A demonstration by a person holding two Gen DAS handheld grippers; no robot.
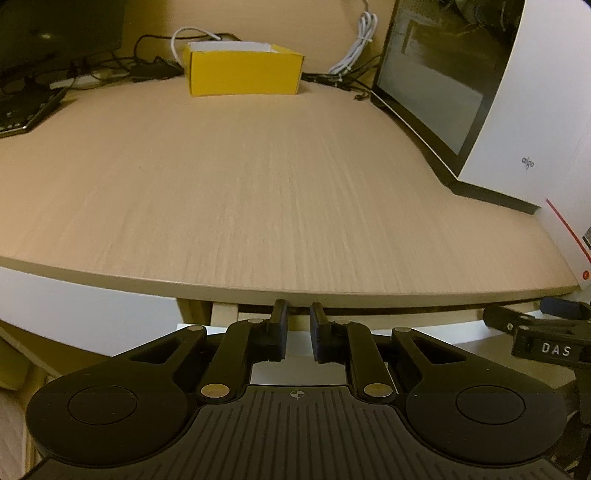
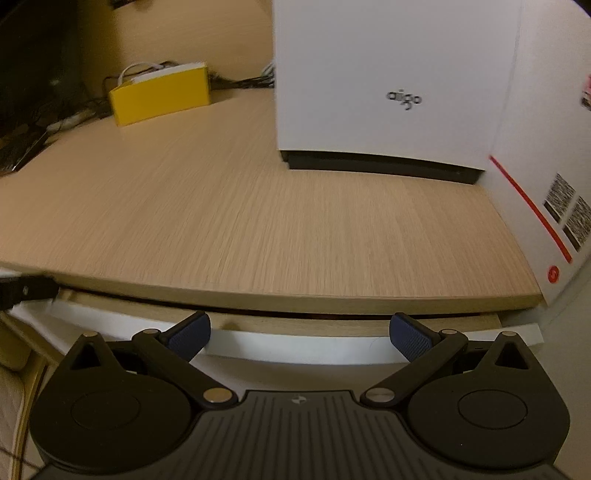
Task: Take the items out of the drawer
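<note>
The drawer (image 2: pixel 295 349) sits just under the front edge of the wooden desk (image 2: pixel 258 221), its white front pulled out a little, with a thin wooden strip showing behind it. Its contents are hidden. My left gripper (image 1: pixel 297 314) has its tips tucked against the drawer's top lip (image 1: pixel 424 321) below the desk edge. Its jaws are drawn almost together, with only a thin slit between them and nothing visible in it. My right gripper (image 2: pixel 300 332) hovers in front of the drawer front, open wide and empty. It also shows at the right of the left wrist view as the right gripper (image 1: pixel 546 332).
A yellow cardboard box (image 1: pixel 243 70) stands at the back of the desk among cables (image 1: pixel 354 48). A tall white box (image 2: pixel 388 74) fills the right side. A dark keyboard (image 1: pixel 22 114) and a monitor (image 1: pixel 55 26) are at the back left.
</note>
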